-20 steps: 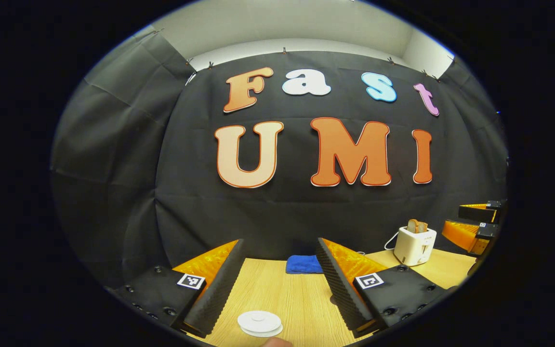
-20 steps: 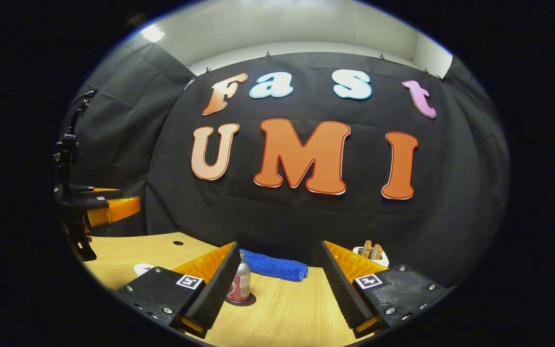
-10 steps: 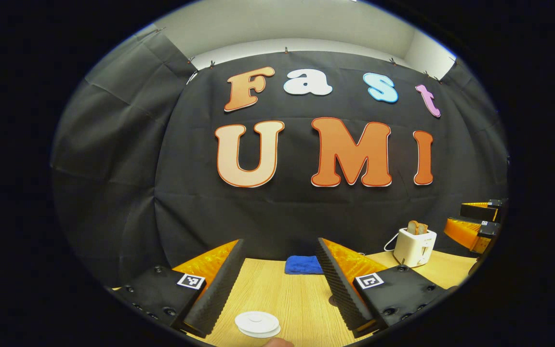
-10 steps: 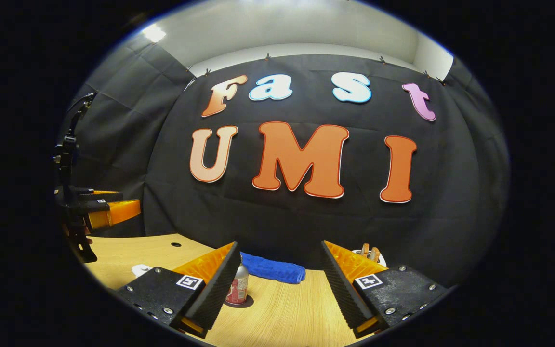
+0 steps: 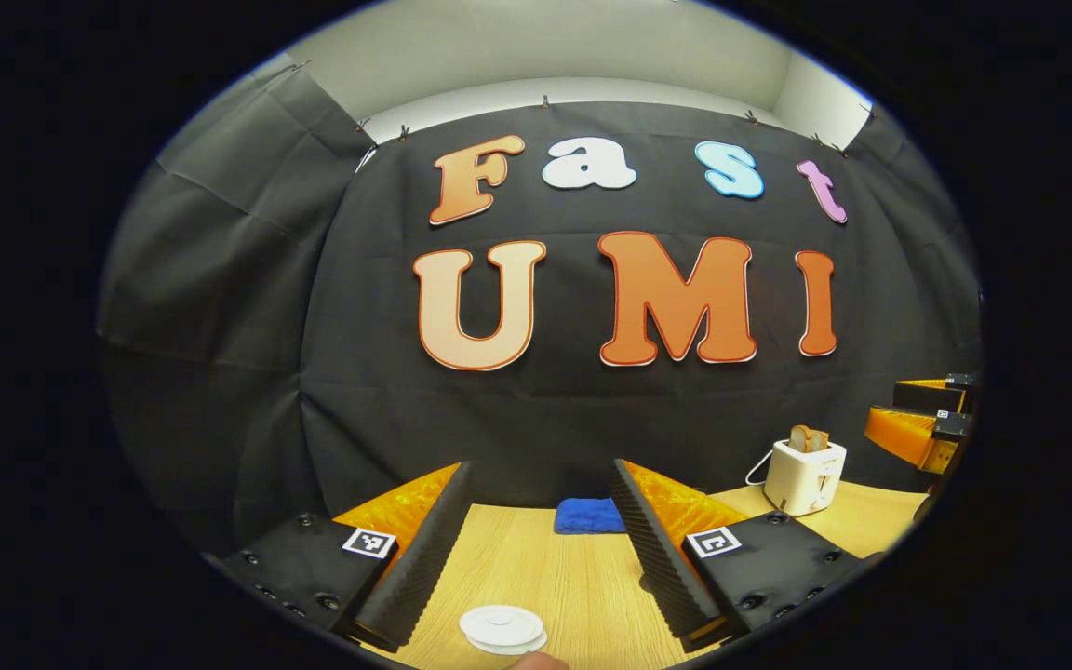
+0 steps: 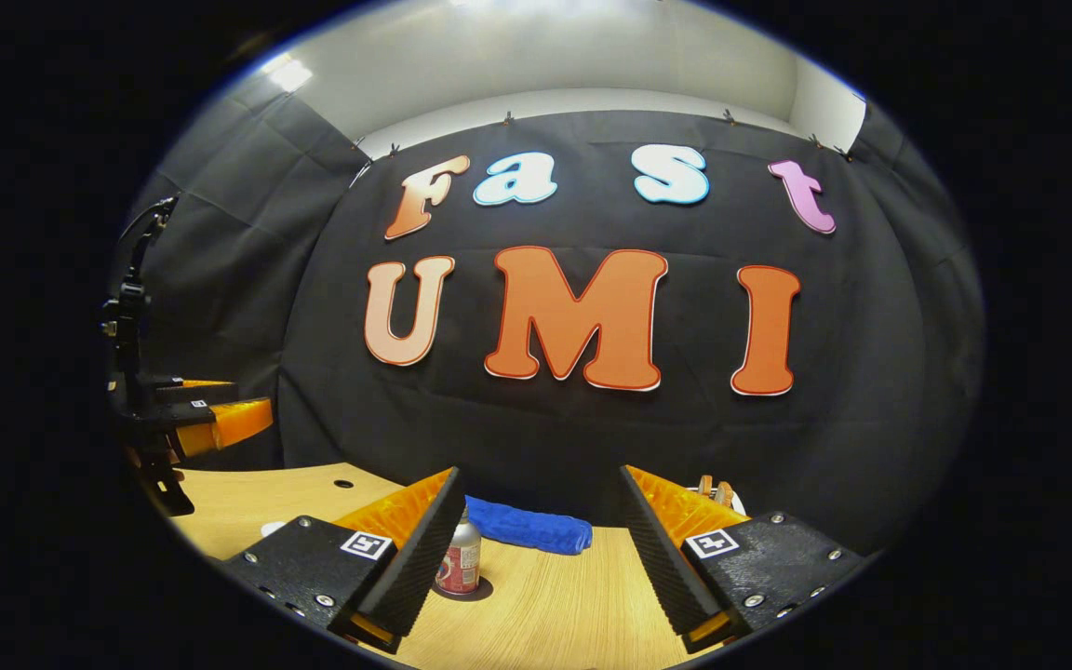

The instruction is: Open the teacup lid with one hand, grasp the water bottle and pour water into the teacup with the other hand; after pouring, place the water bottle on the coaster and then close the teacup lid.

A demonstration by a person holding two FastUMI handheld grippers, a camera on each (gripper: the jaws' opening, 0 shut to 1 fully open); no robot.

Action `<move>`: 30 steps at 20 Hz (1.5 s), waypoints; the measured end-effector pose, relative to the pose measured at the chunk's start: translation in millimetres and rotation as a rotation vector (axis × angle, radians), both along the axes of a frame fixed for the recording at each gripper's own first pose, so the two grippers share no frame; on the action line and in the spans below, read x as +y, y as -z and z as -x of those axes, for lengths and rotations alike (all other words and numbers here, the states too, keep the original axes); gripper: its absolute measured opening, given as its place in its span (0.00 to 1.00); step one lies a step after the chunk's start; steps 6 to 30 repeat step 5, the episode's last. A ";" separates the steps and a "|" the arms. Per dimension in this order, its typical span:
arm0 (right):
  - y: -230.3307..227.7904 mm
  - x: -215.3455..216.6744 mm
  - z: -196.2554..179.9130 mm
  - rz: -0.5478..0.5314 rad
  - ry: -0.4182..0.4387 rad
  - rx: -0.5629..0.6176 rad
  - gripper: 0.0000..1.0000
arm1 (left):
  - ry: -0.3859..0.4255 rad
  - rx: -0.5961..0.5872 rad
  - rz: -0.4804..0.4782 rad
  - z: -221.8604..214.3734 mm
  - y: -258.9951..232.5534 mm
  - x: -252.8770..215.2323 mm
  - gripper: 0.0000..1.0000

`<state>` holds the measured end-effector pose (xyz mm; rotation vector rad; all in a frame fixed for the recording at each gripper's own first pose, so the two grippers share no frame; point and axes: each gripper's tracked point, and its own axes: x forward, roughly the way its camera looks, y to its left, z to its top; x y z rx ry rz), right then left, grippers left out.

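A white teacup lid point(image 5: 502, 629), round with a small knob, lies low between the fingers of my left gripper point(image 5: 541, 470), which hangs open above the table with nothing in it. What sits under the lid is hidden. The water bottle point(image 6: 460, 558), small with a red label, stands upright on a dark coaster point(image 6: 471, 589) just inside the left finger of my right gripper point(image 6: 539, 475). That gripper is open and apart from the bottle. Each gripper also appears far off in the other's view, as the right gripper point(image 5: 925, 428) and the left gripper point(image 6: 196, 417).
A folded blue cloth point(image 5: 589, 515) point(image 6: 527, 527) lies at the back of the wooden table point(image 5: 545, 568). A white toaster point(image 5: 804, 475) with toast stands at the right, half hidden behind my right finger in the right gripper view. A small hole point(image 6: 342, 484) marks the tabletop.
Both views have tipped up a little, so the wall sits lower in frame. The bottle looks slightly smaller and farther. Lid, bottle and both open grippers keep their state.
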<state>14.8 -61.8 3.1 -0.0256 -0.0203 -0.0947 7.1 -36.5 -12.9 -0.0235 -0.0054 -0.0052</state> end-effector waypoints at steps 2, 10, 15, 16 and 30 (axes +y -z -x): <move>-2.0 0.2 0.6 0.009 0.003 -0.001 0.99 | 0.004 -0.002 0.000 -0.6 -1.3 -1.3 1.00; -4.8 3.3 1.0 0.009 -0.003 -0.010 0.99 | 0.009 0.001 0.005 -1.2 -1.1 -2.0 1.00; -4.8 3.3 1.0 0.009 -0.003 -0.010 0.99 | 0.009 0.001 0.005 -1.2 -1.1 -2.0 1.00; -4.8 3.3 1.0 0.009 -0.003 -0.010 0.99 | 0.009 0.001 0.005 -1.2 -1.1 -2.0 1.00; -4.8 3.3 1.0 0.009 -0.003 -0.010 0.99 | 0.009 0.001 0.005 -1.2 -1.1 -2.0 1.00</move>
